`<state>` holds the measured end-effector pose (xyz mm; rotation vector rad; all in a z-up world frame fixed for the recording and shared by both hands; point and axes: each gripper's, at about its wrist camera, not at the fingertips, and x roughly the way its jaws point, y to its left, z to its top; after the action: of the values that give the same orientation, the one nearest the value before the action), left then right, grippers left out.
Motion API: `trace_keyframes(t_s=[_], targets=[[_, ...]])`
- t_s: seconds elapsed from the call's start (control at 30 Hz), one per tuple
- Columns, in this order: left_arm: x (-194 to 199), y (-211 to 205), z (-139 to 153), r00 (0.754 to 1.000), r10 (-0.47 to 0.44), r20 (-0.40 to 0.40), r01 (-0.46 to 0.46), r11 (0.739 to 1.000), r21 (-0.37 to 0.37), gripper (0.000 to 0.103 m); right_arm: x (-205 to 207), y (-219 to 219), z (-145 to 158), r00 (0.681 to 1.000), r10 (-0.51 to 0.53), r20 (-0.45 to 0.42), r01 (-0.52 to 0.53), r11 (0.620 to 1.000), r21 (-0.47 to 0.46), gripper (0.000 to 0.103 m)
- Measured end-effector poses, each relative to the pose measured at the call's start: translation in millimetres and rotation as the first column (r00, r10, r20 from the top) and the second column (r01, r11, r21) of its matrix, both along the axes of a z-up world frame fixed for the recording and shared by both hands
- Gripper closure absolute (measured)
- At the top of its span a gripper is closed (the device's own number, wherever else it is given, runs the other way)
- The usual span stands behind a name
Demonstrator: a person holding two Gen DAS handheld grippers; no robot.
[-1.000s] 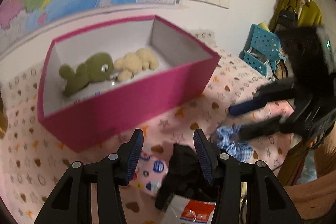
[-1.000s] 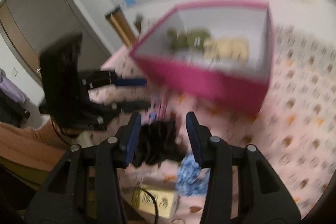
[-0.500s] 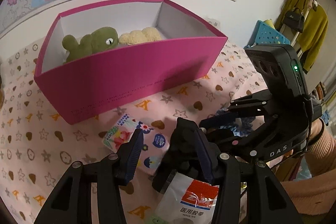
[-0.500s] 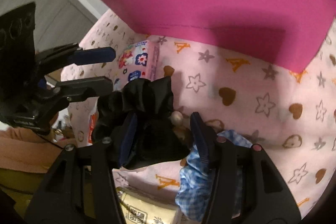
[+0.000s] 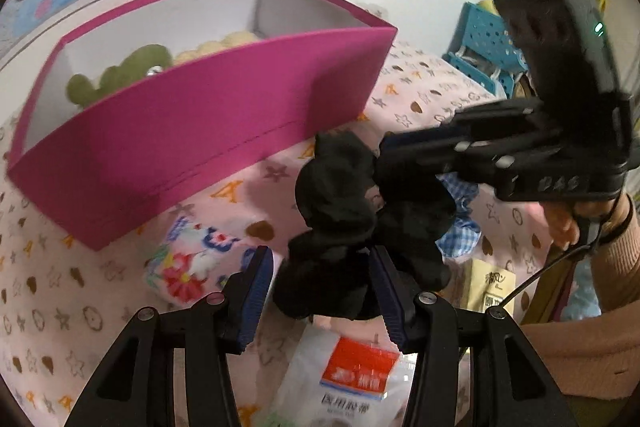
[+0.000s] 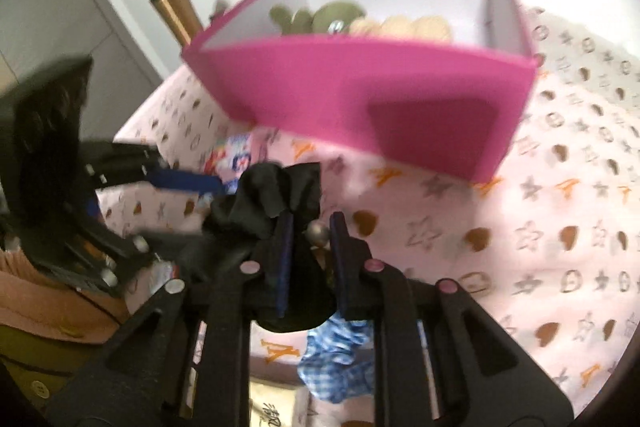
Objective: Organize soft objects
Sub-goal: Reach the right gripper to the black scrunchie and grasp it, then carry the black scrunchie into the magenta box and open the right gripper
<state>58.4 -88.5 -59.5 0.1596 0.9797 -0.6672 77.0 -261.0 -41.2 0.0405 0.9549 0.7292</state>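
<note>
My right gripper [image 6: 310, 227] is shut on a black scrunchie [image 6: 276, 201] and holds it lifted above the pink cloth; it also shows in the left wrist view [image 5: 384, 155] gripping the scrunchie [image 5: 340, 195]. My left gripper [image 5: 322, 273] is open and empty, with the hanging scrunchie just ahead between its fingers. A pink box [image 5: 192, 119] [image 6: 360, 87] behind holds a green plush [image 5: 120, 75] and a cream plush [image 6: 400, 25]. A blue checked scrunchie [image 6: 336, 359] [image 5: 460, 223] lies on the cloth under the right gripper.
A flowered tissue pack [image 5: 188, 259] lies in front of the box. A white and red packet [image 5: 344, 379] and a yellowish packet [image 5: 488, 287] lie at the near edge. A blue basket [image 5: 488, 39] stands at the right. The bed cloth [image 6: 560, 227] stretches right.
My right gripper has shut on the black scrunchie and lifted it off the cloth toward the box. The left gripper has stayed open near the same spot.
</note>
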Motion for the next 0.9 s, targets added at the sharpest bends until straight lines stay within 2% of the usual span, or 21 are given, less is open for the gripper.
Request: trace_keyframes(t_s=[0.03, 0.07, 0.1, 0.17, 0.27, 0.3, 0.33, 0.37, 0.4, 0.5, 0.53, 0.6, 0.67, 0.7, 0.73, 0.77, 0.9], targets=[[3, -2, -1, 1.0, -0.006, -0.009, 0.006, 1.0, -0.008, 0.052, 1, -4, 3, 1.0, -0.009, 0.007, 0.009, 1.0, 0.009, 0.087], [7, -5, -3, 1.0, -0.013, -0.022, 0.012, 1.0, -0.023, 0.052, 1, -6, 6, 1.0, -0.016, 0.012, 0.016, 1.0, 0.017, 0.097], [11, -7, -4, 0.999, -0.02, -0.037, 0.018, 0.999, -0.038, 0.052, 1, -5, 8, 1.0, -0.022, 0.016, 0.022, 1.0, 0.023, 0.101], [15, -14, -7, 0.998, -0.028, -0.048, 0.026, 0.999, -0.031, 0.053, 2, -10, 10, 1.0, -0.029, 0.012, 0.029, 0.999, 0.027, 0.101], [15, -23, -12, 0.999, -0.023, -0.046, 0.024, 0.999, 0.023, 0.054, 8, -8, 2, 0.999, -0.045, -0.013, 0.045, 0.999, 0.013, 0.097], [15, -23, -13, 0.999, -0.026, -0.045, 0.028, 0.999, 0.032, 0.054, 10, -8, -2, 0.998, -0.042, -0.036, 0.043, 0.999, 0.016, 0.086], [15, -24, -13, 0.999, -0.028, -0.045, 0.03, 0.999, 0.039, 0.054, 12, -8, -7, 0.997, -0.043, -0.063, 0.044, 0.999, 0.011, 0.066], [14, -25, -13, 0.999, -0.028, -0.045, 0.03, 0.999, 0.043, 0.053, 13, -6, -10, 0.996, -0.049, -0.077, 0.049, 0.999, 0.002, 0.058], [15, -25, -14, 0.998, -0.03, -0.05, 0.032, 0.999, 0.043, 0.053, 12, -5, -14, 0.995, -0.049, -0.089, 0.048, 0.999, -0.007, 0.052], [19, -27, -17, 0.997, -0.037, -0.066, 0.039, 0.999, 0.034, 0.056, 7, -3, -23, 0.994, -0.022, -0.108, 0.019, 0.999, -0.028, 0.052], [20, -28, -18, 0.997, -0.04, -0.072, 0.042, 0.999, 0.026, 0.059, 6, -1, -26, 0.995, -0.021, -0.1, 0.017, 0.999, -0.044, 0.056], [24, -27, -19, 0.996, -0.039, -0.085, 0.039, 0.999, 0.008, 0.075, 6, 2, -25, 0.997, -0.026, -0.078, 0.021, 0.998, -0.061, 0.07], [24, -26, -17, 0.997, -0.03, -0.076, 0.03, 1.0, 0.001, 0.082, 6, 2, -22, 0.998, -0.03, -0.058, 0.026, 0.998, -0.064, 0.082], [24, -25, -14, 0.997, -0.028, -0.072, 0.027, 1.0, -0.011, 0.086, 6, 1, -20, 0.998, -0.032, -0.047, 0.029, 0.997, -0.066, 0.083], [23, -23, -11, 0.998, -0.026, -0.065, 0.025, 0.999, -0.022, 0.088, 6, -3, -16, 0.999, -0.03, -0.035, 0.028, 0.998, -0.062, 0.096], [22, -22, -7, 0.998, -0.025, -0.055, 0.024, 0.999, -0.032, 0.089, 5, -4, -13, 0.999, -0.027, -0.026, 0.026, 0.998, -0.051, 0.1], [18, -21, 10, 1.0, -0.027, -0.001, 0.026, 0.998, -0.05, 0.089, 1, -8, 3, 1.0, -0.015, 0.012, 0.015, 1.0, -0.02, 0.1]])
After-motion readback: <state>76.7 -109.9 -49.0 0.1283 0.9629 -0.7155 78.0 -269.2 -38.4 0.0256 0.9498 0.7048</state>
